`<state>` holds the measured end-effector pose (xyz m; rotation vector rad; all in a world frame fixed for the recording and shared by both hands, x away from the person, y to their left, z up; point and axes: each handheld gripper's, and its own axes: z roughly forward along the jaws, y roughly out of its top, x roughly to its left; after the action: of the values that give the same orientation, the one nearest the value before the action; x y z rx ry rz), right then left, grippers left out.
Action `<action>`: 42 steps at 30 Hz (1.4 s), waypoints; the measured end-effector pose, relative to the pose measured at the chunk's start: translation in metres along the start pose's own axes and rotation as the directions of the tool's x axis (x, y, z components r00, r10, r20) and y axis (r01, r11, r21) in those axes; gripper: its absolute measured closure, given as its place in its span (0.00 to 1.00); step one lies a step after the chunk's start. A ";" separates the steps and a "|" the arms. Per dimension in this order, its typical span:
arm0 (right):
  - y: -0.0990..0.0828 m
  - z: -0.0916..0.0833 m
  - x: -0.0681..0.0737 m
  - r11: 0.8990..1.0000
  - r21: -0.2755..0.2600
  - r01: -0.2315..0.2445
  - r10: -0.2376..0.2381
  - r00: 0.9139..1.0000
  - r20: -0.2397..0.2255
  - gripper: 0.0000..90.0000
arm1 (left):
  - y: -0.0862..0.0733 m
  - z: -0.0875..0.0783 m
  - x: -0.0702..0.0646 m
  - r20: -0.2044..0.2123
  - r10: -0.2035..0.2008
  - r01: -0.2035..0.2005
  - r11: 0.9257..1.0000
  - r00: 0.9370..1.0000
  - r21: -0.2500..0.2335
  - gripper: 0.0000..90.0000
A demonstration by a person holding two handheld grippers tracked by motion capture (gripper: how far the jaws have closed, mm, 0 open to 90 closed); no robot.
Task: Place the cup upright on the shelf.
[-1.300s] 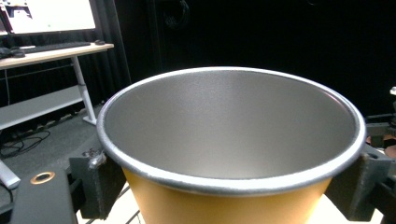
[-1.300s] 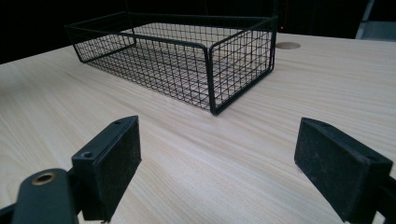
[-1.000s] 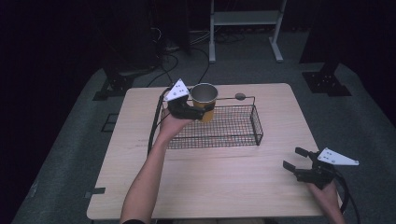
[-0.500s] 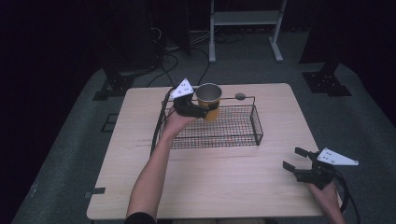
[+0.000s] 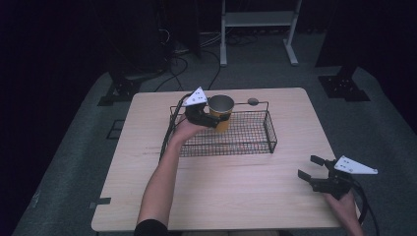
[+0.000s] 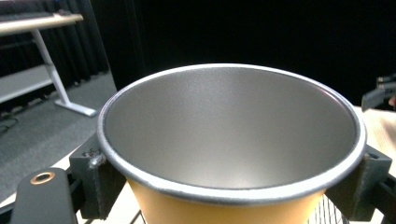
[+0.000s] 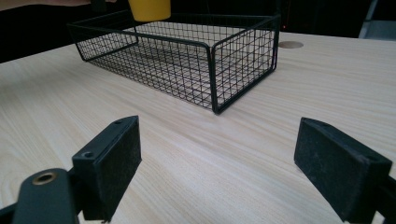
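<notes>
A yellow cup (image 5: 221,112) with a silver inside and rim hangs over the left part of the black wire basket (image 5: 255,140), held by my left gripper (image 5: 212,119), which is shut on it. In the left gripper view the cup (image 6: 233,154) sits upright between the two black pads (image 6: 95,175). My right gripper (image 5: 311,168) rests low at the table's front right corner, open with nothing between its pads (image 7: 114,163). From there the basket (image 7: 205,60) lies ahead, and the cup's base (image 7: 149,9) shows above its far side.
The basket stands on a light wooden table (image 5: 236,191). A small round grey hole (image 5: 253,102) marks the table behind the basket. A white desk frame (image 5: 255,29) and cables lie on the floor beyond the table.
My left gripper has carried the cup slightly to the right and forward over the basket. The right gripper has stayed where it was.
</notes>
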<state>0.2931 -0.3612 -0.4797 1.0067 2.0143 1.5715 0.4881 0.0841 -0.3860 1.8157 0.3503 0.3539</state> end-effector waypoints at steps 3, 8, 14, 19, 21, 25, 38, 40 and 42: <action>0.000 0.000 0.000 1.000 0.000 0.001 -0.001 1.000 -0.001 0.15 | -0.004 0.003 0.001 0.010 0.002 -0.003 1.000 1.000 0.030 0.15; 0.000 0.000 0.000 1.000 -0.001 -0.001 0.001 1.000 -0.001 0.15 | -0.008 0.006 0.002 0.022 0.013 -0.014 0.998 1.000 0.061 0.15; 0.000 0.000 0.000 1.000 -0.001 0.000 0.000 1.000 -0.001 0.15 | -0.013 0.009 0.004 0.029 0.001 -0.003 0.996 1.000 0.088 0.15; 0.000 0.000 0.000 1.000 -0.002 -0.001 0.001 1.000 -0.005 0.15 | -0.018 0.012 0.007 0.004 0.005 -0.005 0.988 1.000 0.153 0.15; 0.000 0.000 -0.001 1.000 -0.004 -0.002 0.002 1.000 -0.004 0.15 | -0.021 0.014 0.007 0.010 0.009 -0.011 0.983 1.000 0.182 0.15; 0.000 0.000 0.000 1.000 -0.002 -0.001 0.001 1.000 -0.003 0.15 | -0.024 0.017 0.008 0.017 0.003 -0.007 0.979 1.000 0.205 0.15; 0.000 0.000 -0.001 1.000 -0.004 -0.001 0.001 1.000 -0.005 0.15 | -0.026 0.026 0.006 0.034 0.019 -0.028 0.959 0.999 0.281 0.15; 0.000 0.000 -0.001 1.000 -0.005 -0.002 0.002 1.000 -0.005 0.15 | -0.027 0.026 0.006 0.034 0.021 -0.030 0.956 0.999 0.292 0.14; 0.000 0.000 -0.001 1.000 -0.004 -0.001 0.001 1.000 -0.006 0.15 | -0.027 0.026 0.006 0.036 0.018 -0.028 0.954 0.999 0.298 0.14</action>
<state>0.2934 -0.3619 -0.4798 1.0031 2.0141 1.5797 0.5032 0.0712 -0.4188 2.1211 0.3753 0.2985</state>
